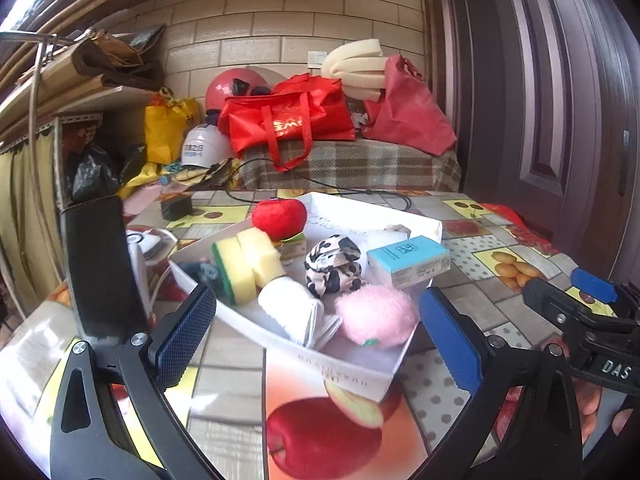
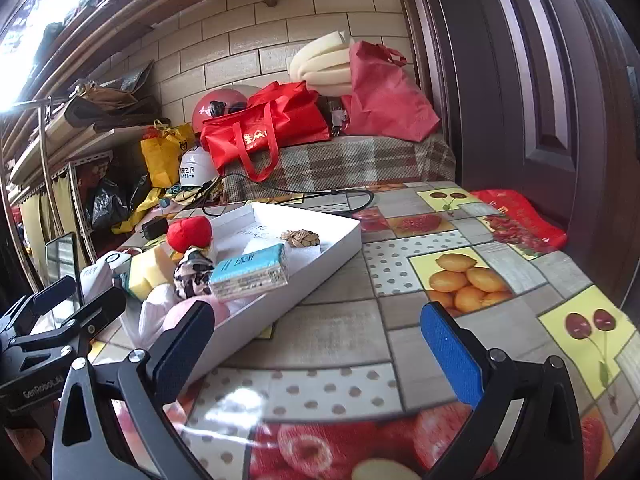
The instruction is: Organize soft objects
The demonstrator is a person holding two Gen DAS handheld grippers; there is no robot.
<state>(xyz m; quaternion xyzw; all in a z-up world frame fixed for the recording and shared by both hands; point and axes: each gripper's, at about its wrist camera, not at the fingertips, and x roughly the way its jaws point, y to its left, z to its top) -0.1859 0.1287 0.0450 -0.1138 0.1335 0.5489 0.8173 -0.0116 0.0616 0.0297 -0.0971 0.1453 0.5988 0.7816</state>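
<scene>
Both grippers wide open, holding nothing: left gripper hovers at the white tray's near corner, right gripper over bare tablecloth beside it. Pink puff, 2 sponges, red plush apple all sit in the tray.

One white tray holds two sponges, one plush apple, one tissue pack, one pink puff, one patterned scrunchie.

A dark blue item lies half hidden behind the sponges; tray print blurred.
</scene>
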